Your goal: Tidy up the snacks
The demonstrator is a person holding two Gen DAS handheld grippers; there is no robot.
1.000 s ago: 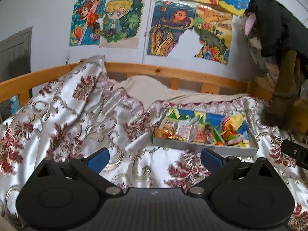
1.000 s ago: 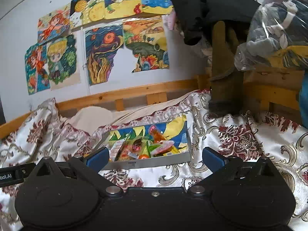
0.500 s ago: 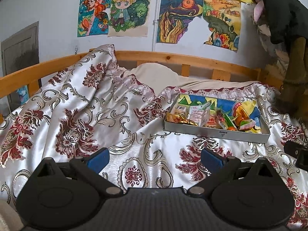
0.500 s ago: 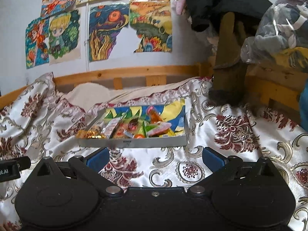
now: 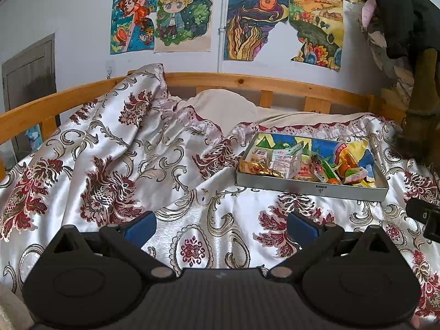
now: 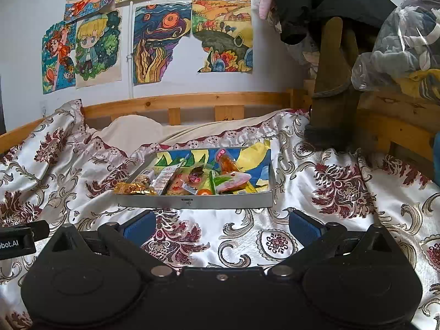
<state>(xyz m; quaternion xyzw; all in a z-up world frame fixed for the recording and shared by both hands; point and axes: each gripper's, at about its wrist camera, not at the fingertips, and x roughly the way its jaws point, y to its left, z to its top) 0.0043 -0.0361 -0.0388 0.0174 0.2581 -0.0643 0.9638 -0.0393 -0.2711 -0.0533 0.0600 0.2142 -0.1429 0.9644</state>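
Observation:
A shallow grey tray (image 5: 310,188) (image 6: 192,200) with a colourful lining lies on the bed. It holds several snack packets: a gold one (image 5: 254,168) (image 6: 134,188) at its left end, a white one (image 5: 284,159), a pink one (image 6: 233,178) and an orange one (image 6: 227,163). My left gripper (image 5: 221,227) is open and empty, over the quilt in front and left of the tray. My right gripper (image 6: 220,225) is open and empty, just in front of the tray's near wall.
A silky white quilt with red floral print (image 5: 110,165) covers the bed, bunched up at the left. A wooden bed rail (image 5: 247,81) runs behind, with a pillow (image 5: 220,104). A brown boot (image 6: 332,90) and bagged clothes (image 6: 404,41) stand at right.
Both grippers have moved forward and tipped down toward the bed. The tray looks larger and closer in both views. Both stay open.

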